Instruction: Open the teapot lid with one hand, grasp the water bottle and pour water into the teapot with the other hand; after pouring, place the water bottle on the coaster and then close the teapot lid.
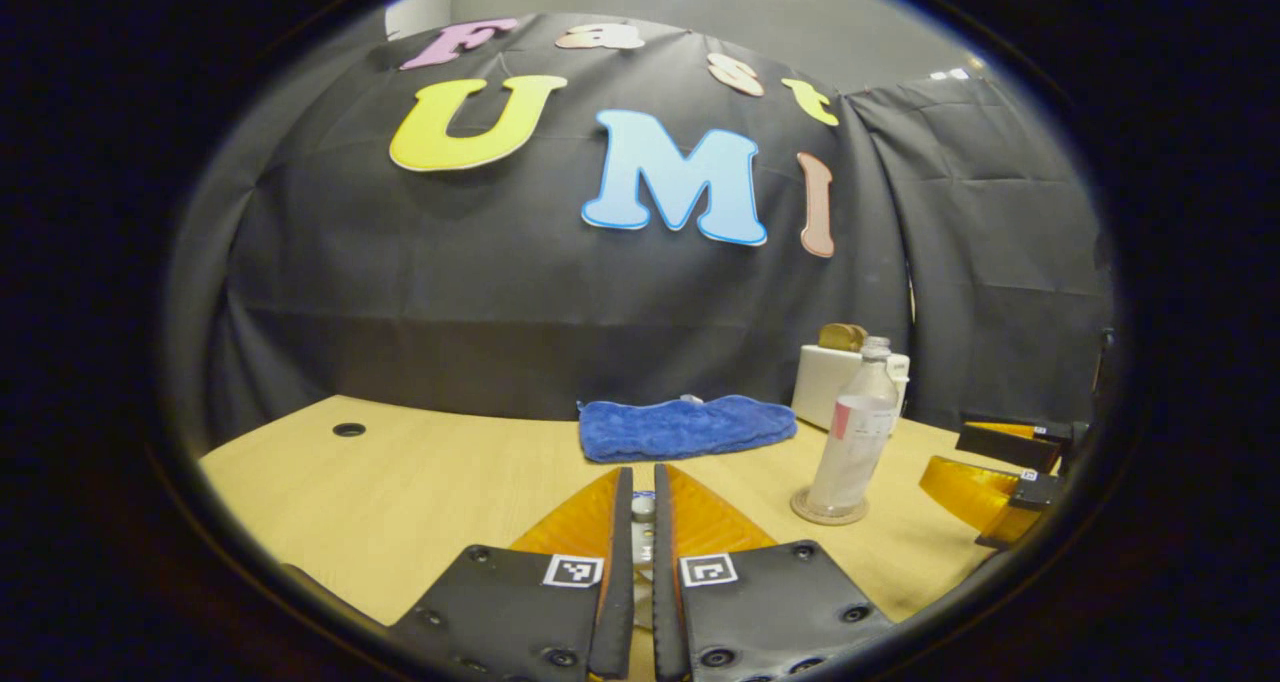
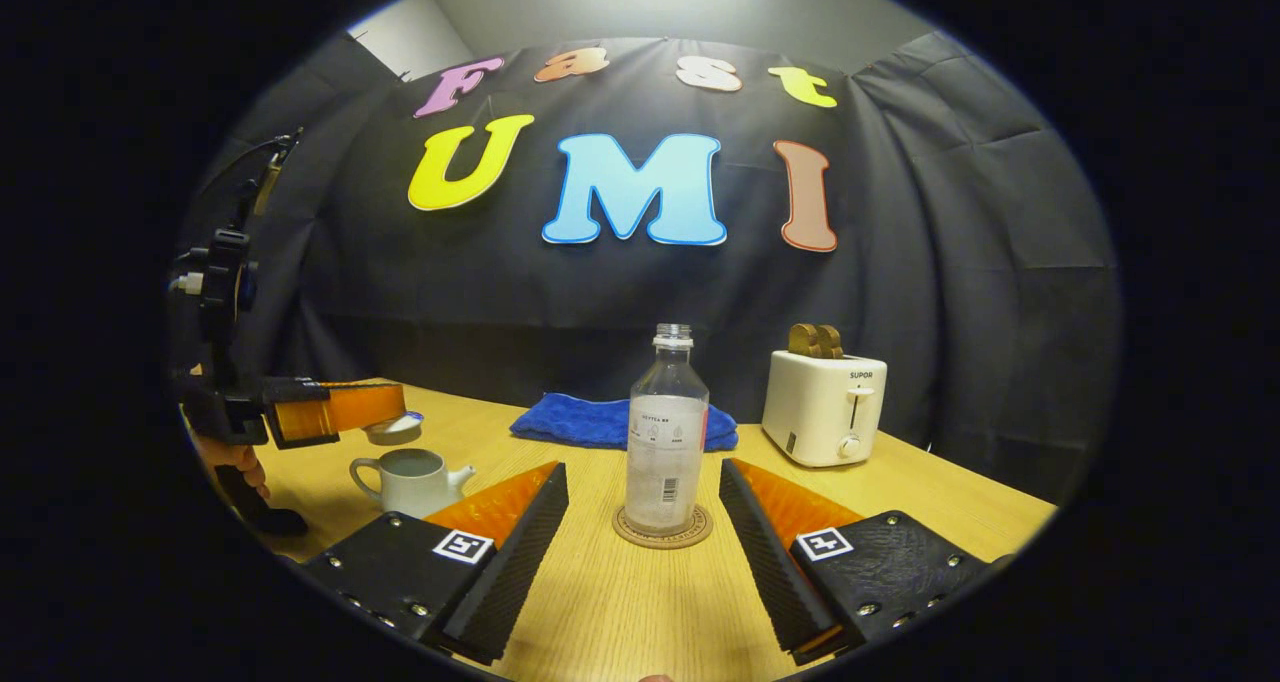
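A clear water bottle [image 2: 667, 430] stands upright on a round coaster [image 2: 663, 528] on the wooden bench [image 2: 620, 602], with the right gripper [image 2: 643, 522] spread wide on either side, not touching it. The right gripper view also shows the open white teapot [image 2: 412, 480] near the bench's left edge, and the left gripper [image 2: 385, 414] holding the lid [image 2: 394, 427] above it. In the left gripper view its fingers [image 1: 622, 522] sit narrow, clamping the lid's knob [image 1: 643, 507]. A blue cloth [image 2: 560, 420] and white toaster [image 2: 822, 407] sit along the far edge.

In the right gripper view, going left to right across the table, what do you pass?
Left tool holding the teapot lid → open teapot → water bottle standing on its coaster → white toaster. The blue towel lies behind the bottle, so its place is left out.
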Tool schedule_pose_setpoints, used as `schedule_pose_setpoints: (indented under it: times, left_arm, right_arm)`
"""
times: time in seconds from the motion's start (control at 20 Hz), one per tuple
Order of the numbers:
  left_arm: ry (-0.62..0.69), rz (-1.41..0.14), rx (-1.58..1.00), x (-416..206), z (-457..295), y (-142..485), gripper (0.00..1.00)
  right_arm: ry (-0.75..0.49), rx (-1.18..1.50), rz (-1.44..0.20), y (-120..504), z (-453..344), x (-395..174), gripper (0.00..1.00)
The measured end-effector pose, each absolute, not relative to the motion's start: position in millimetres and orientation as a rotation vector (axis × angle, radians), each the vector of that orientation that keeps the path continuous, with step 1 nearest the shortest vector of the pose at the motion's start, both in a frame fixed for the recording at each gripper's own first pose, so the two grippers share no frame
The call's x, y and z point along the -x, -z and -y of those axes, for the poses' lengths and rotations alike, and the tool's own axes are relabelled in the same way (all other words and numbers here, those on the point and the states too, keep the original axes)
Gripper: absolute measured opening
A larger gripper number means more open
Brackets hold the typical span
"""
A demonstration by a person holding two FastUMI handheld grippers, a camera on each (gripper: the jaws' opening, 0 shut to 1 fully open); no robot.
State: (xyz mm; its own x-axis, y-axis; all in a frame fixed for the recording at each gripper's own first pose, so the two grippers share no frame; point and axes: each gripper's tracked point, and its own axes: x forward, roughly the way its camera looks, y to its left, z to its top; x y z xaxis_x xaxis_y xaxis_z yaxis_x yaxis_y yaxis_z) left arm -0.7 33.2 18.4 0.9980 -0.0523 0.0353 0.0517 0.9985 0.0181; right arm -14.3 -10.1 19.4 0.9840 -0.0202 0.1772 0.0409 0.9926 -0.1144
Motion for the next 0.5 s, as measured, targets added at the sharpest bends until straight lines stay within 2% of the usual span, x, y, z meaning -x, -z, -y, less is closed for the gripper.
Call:
schedule_pose_setpoints:
  times: [0.5]
  left_arm:
    - [0.055, 0.011, -0.066, -2, -16, -1, 0.14]
  right_arm:
    - [0.009, 0.087, 0.166, -16, 12, 12, 0.95]
